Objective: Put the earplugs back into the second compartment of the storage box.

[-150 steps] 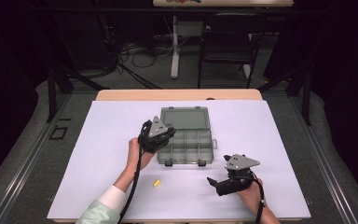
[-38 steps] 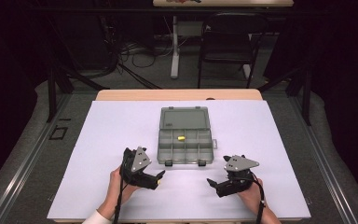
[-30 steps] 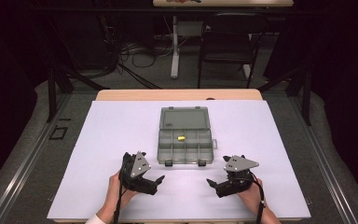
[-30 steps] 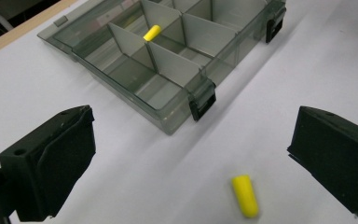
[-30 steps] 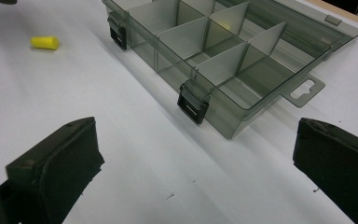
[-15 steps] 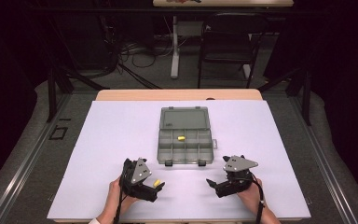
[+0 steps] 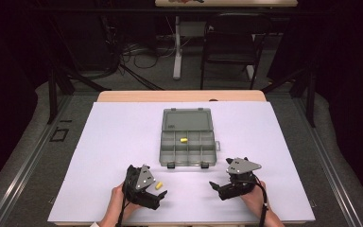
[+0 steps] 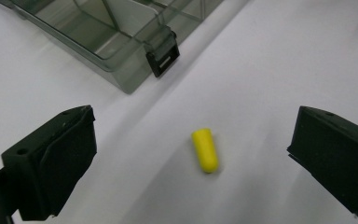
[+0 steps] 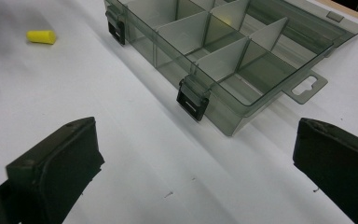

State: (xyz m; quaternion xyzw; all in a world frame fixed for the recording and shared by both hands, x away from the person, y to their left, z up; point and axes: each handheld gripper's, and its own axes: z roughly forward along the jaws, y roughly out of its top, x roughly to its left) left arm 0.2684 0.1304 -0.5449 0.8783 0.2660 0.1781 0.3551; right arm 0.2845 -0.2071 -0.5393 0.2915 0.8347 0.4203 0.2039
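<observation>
Yellow tapered foam earplug (image 8: 205,150), lying flat

Yellow earplug (image 8: 205,150) between spread jaws, organiser box (image 8: 116,37) beyond

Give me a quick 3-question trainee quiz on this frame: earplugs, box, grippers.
1. True or false: the left gripper has its jaws shut on the yellow earplug on the table.
2. Where is the other yellow earplug? A) in a compartment of the open organizer box B) on the lid C) in the right gripper
3. Fill in: the right gripper's jaws are ____ and hold nothing.

Key:
1. False. The jaws stand wide apart on either side of it, not touching.
2. A
3. open
</observation>
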